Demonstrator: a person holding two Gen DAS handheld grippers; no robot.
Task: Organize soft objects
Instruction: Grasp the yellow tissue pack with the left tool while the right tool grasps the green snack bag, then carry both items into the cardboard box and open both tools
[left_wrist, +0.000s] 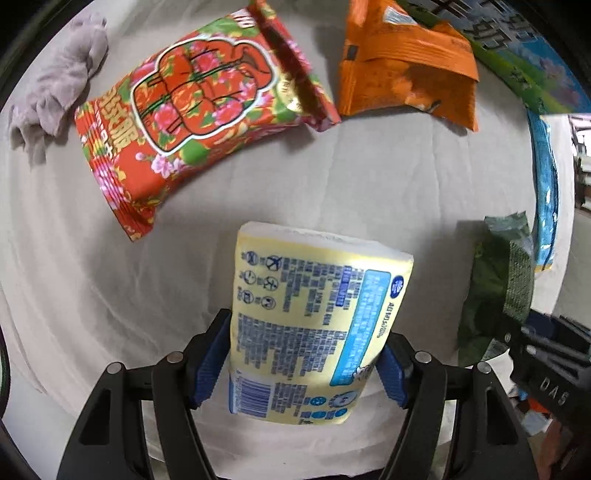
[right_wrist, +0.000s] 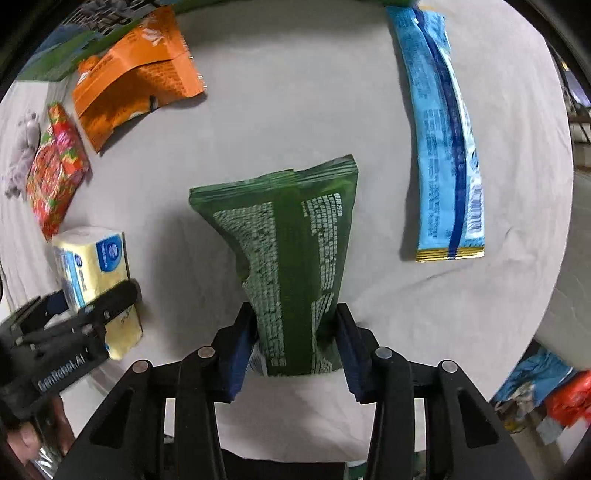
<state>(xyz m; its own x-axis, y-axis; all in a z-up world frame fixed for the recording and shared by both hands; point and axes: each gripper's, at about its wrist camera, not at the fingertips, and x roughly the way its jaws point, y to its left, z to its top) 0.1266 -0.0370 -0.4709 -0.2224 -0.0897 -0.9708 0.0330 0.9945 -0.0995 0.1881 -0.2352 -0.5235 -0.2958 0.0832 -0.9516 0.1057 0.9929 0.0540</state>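
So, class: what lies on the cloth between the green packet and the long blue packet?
Nothing: in the right wrist view, only bare grey cloth separates the green packet from the blue packet.

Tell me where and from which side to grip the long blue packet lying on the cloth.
Grip the long blue packet across its narrow width near mid-length, coming from straight above. It lies flat and alone on the cloth, both long edges free; an end grip would probably let it droop.
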